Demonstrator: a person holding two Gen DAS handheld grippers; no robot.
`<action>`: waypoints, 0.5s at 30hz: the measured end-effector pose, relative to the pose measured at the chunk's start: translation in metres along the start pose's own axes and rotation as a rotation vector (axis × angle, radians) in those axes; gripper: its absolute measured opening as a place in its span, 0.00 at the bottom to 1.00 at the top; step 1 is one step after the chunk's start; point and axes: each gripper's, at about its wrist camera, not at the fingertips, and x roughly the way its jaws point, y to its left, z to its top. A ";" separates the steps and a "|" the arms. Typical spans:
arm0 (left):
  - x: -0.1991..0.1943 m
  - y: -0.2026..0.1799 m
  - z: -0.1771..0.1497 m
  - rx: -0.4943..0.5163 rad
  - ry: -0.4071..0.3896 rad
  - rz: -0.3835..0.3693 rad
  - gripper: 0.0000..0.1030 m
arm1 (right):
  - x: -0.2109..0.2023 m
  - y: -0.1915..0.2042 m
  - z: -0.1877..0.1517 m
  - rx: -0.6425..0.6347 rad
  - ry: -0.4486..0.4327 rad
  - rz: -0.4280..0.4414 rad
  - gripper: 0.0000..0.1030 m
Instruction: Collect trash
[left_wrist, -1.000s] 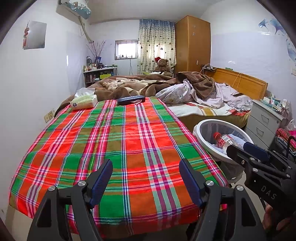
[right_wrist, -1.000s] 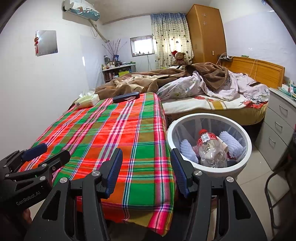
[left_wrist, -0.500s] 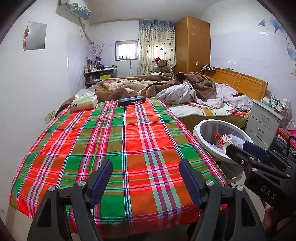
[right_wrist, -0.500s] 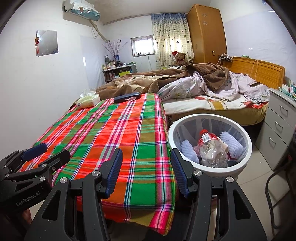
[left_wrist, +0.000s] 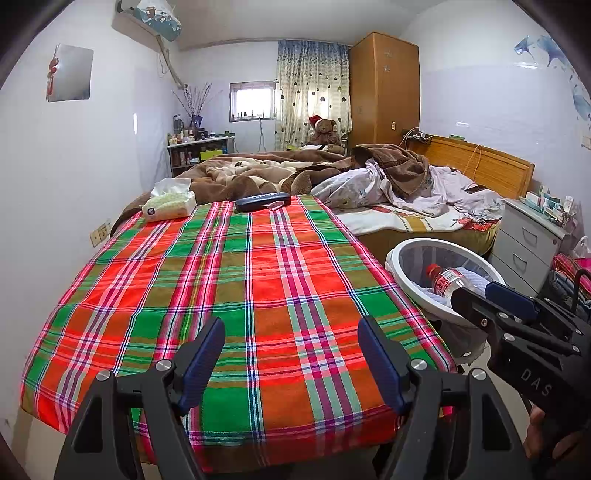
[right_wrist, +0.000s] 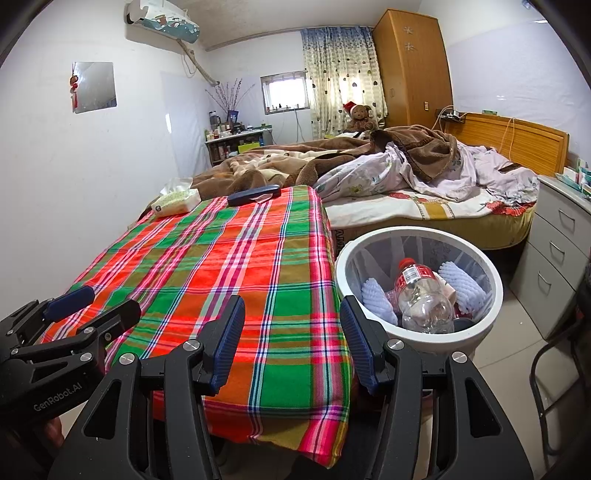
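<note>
- Trash first: it's sitting in the white bin (right_wrist: 419, 236) on the floor, just off the right edge of the plaid-covered table (left_wrist: 236, 280). I can see a clear plastic bottle (right_wrist: 423, 299) with a red cap, some ridged white foam pieces (right_wrist: 463, 282), and a few scraps underneath.
- My left gripper (left_wrist: 291, 360) has its jaws standing apart with nothing between them, hovering over the near edge of the cloth. Same deal with my right gripper (right_wrist: 291, 345): jaws apart, empty, parked over the near right corner of the table beside the bin.
- Honestly this looks like the wrap-up. What's left on the cloth is a tissue pack (left_wrist: 170, 203) and a dark case (left_wrist: 262, 201) at the far end, with a small pinkish scrap touching the case. I can't tell if that scrap is rubbish.
- If I go for it, I'd reach with the left, keep low over the cloth, pinch only the scrap, and not drag the case or bunch up the fabric.
- Compared with a second ago: nothing changed. Both grippers are where they were, same opening, and the bin contents haven't shifted.
</note>
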 end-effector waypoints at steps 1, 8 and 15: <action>0.000 0.000 0.000 0.000 0.000 0.000 0.72 | 0.000 0.000 0.000 0.000 0.000 -0.001 0.53; 0.000 0.000 0.000 0.001 0.000 -0.001 0.72 | 0.000 -0.001 0.000 -0.001 -0.002 0.000 0.53; -0.002 0.000 0.000 0.001 -0.002 0.002 0.72 | -0.001 0.000 -0.001 0.002 -0.002 -0.001 0.53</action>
